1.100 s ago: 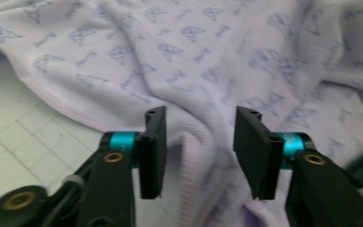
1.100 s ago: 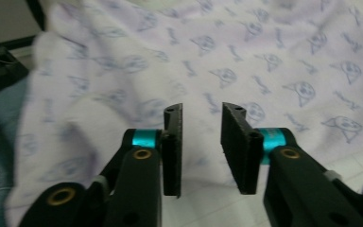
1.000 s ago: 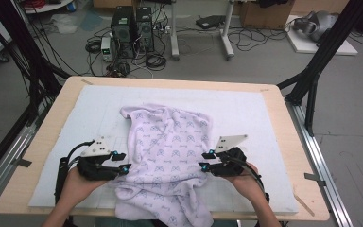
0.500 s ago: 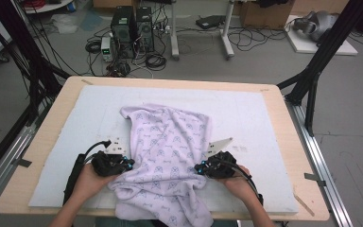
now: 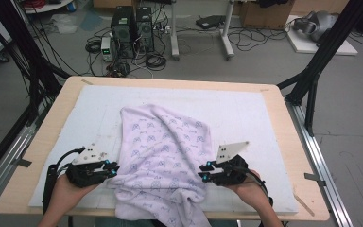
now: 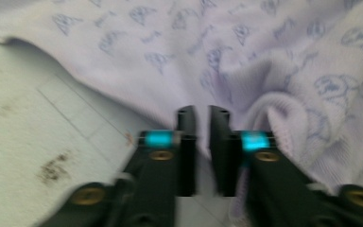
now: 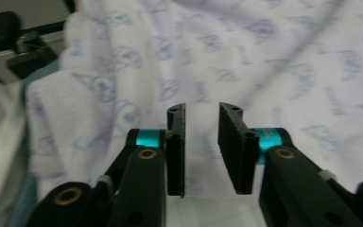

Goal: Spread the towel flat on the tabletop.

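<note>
A pale lilac cloth (image 5: pixel 165 151) with a small blue print lies crumpled on the white mat (image 5: pixel 255 118), and its near end hangs over the table's front edge. My left gripper (image 5: pixel 116 168) points at the cloth's left edge. In the left gripper view the gripper (image 6: pixel 202 113) keeps its jaws a narrow gap apart, tips at a ribbed fold of the cloth (image 6: pixel 217 52). My right gripper (image 5: pixel 201 174) points at the cloth's right edge. In the right gripper view the gripper (image 7: pixel 202 111) is open wider, with the cloth (image 7: pixel 264 56) just beyond its tips.
The mat covers a wooden table (image 5: pixel 283 109). Black frame posts (image 5: pixel 312 80) rise at both sides. Computer towers (image 5: pixel 132 23) and cables sit on the floor behind. Bare mat lies to the left, right and behind the cloth.
Both grippers dipped and pressed in toward the cloth's sides half a second ago. Now they sit level again at its left and right edges. The cloth has barely shifted.
</note>
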Tool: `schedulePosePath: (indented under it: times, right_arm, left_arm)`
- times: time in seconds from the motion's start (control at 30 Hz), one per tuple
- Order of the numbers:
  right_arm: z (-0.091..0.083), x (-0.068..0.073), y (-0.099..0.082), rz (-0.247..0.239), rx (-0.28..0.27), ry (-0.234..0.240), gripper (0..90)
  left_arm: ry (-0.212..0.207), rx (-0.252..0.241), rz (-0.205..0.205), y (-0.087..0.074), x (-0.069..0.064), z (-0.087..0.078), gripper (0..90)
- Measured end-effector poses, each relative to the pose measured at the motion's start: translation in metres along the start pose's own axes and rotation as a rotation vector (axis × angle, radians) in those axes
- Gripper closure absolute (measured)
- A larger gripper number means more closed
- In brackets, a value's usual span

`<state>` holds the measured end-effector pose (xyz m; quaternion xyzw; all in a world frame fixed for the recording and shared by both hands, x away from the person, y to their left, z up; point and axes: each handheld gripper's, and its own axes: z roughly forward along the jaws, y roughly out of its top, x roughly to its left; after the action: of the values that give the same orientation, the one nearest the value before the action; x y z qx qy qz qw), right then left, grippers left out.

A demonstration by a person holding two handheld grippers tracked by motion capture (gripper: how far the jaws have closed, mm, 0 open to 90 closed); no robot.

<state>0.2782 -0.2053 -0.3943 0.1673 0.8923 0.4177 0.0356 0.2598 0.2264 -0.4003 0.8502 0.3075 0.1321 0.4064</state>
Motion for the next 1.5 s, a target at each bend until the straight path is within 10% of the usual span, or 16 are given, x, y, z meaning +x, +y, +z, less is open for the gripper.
schedulePosePath:
  times: [0.17, 0.43, 0.57, 0.97, 1.07, 1.27, 1.5]
  right_arm:
    - [0.018, -0.032, -0.001, 0.043, 0.045, -0.139, 57.5]
    - [0.041, -0.048, -0.014, 0.096, 0.161, -0.152, 65.5]
    - [0.042, -0.045, -0.012, 0.078, 0.151, -0.116, 87.4]
    - [0.005, 0.002, -0.014, 0.025, 0.055, 0.014, 87.4]
    - [-0.004, 0.003, -0.010, 0.026, 0.017, 0.016, 76.0]
    - [-0.004, -0.036, 0.007, 0.050, 0.008, -0.125, 66.0]
    - [0.017, -0.085, 0.015, 0.118, 0.050, -0.188, 57.6]
  left_arm:
    - [-0.017, -0.015, -0.005, 0.014, 0.003, 0.027, 59.2]
    - [-0.031, 0.147, 0.019, 0.010, 0.011, 0.063, 70.3]
    - [-0.041, 0.133, 0.032, 0.010, 0.009, 0.057, 86.7]
    - [-0.037, 0.041, 0.002, -0.015, -0.004, 0.000, 87.7]
    - [-0.050, 0.024, 0.002, -0.014, -0.003, -0.010, 86.0]
    - [-0.026, -0.036, -0.029, 0.010, 0.016, 0.004, 65.7]
    - [-0.009, 0.029, -0.041, 0.018, 0.040, 0.046, 72.9]
